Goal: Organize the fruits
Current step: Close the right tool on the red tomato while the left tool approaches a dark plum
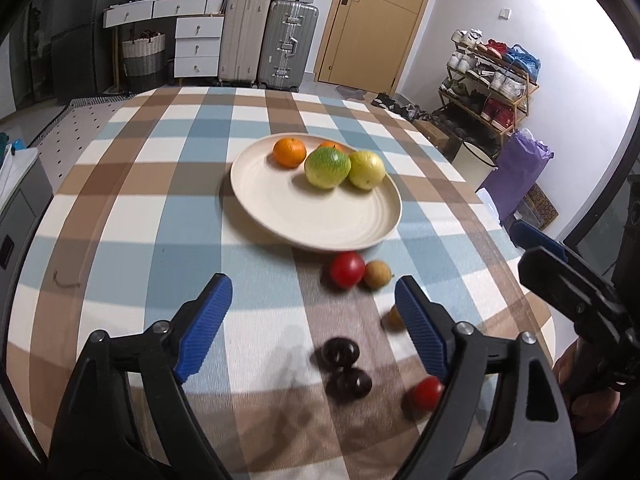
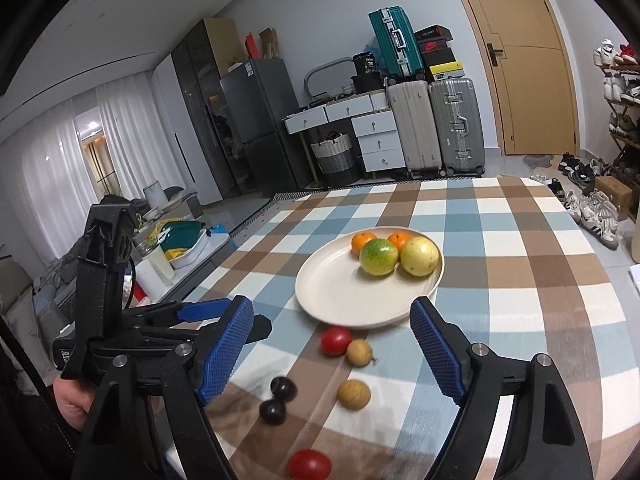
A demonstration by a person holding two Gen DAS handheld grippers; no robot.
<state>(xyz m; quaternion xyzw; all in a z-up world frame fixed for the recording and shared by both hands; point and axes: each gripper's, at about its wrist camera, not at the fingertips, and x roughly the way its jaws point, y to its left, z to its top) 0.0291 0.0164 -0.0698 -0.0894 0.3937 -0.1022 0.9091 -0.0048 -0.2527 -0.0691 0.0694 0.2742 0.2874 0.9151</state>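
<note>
Both tools are spread wide and grasp nothing: the left tool (image 1: 312,320) and the right tool (image 2: 332,344) hang side by side over the near edge of the bench (image 2: 520,280), which is covered by a blue, brown and white checked cloth.

Nearest on the cloth, a small red cherry tomato (image 2: 309,465) lies partly cut off at the bottom of the right wrist view; in the left view the left tool's right finger hides part of it. Just beyond lie two dark, glossy round fruits (image 2: 278,400), touching each other, and near them a tan, rough-skinned round fruit (image 2: 353,394), half hidden in the left view behind the same finger. Farther on, a second red cherry tomato (image 1: 347,270) and a second tan round fruit (image 1: 377,274) sit touching, just in front of the rim of a round cream plate (image 1: 280,208).

On the plate's far side stand a green-yellow round fruit (image 1: 327,168) and a pale yellow round fruit (image 1: 366,170), touching, with two orange mandarins (image 2: 364,242) behind; one mandarin is largely hidden in the left view.

Beyond the bench stand grey and beige suitcases (image 2: 436,124).
</note>
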